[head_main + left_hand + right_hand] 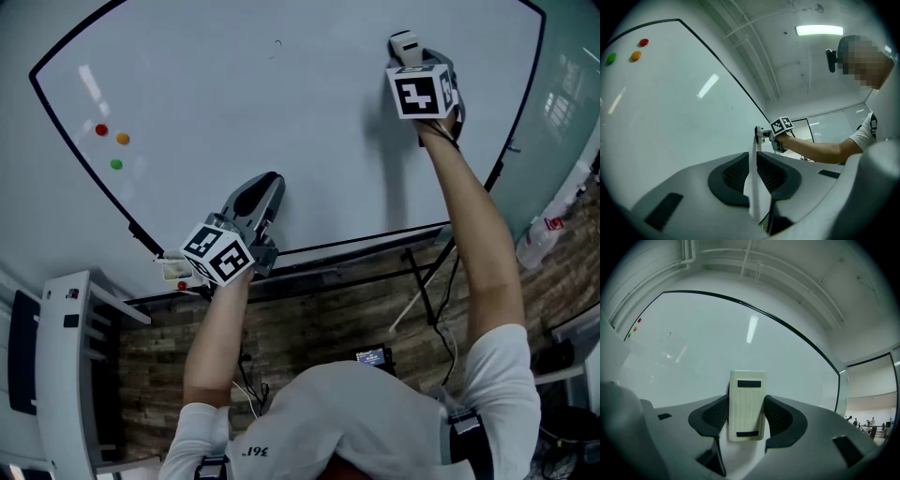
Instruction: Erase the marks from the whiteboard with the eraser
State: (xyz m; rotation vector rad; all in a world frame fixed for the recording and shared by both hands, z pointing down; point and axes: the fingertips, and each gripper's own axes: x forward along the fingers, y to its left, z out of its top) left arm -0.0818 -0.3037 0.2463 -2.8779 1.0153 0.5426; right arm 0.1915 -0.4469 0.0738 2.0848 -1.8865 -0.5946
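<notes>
The whiteboard is almost bare; one small faint mark sits near its top middle and shows faintly in the right gripper view. My right gripper is at the board's upper right, shut on the cream eraser. In the right gripper view the eraser stands upright between the jaws, against the board. My left gripper hangs low by the board's bottom edge, its jaws together with nothing between them. The left gripper view also catches the right gripper.
Red, orange and green magnets sit at the board's left. A marker tray runs under the board, above the stand's legs. A white rack stands at left and a bottle at right.
</notes>
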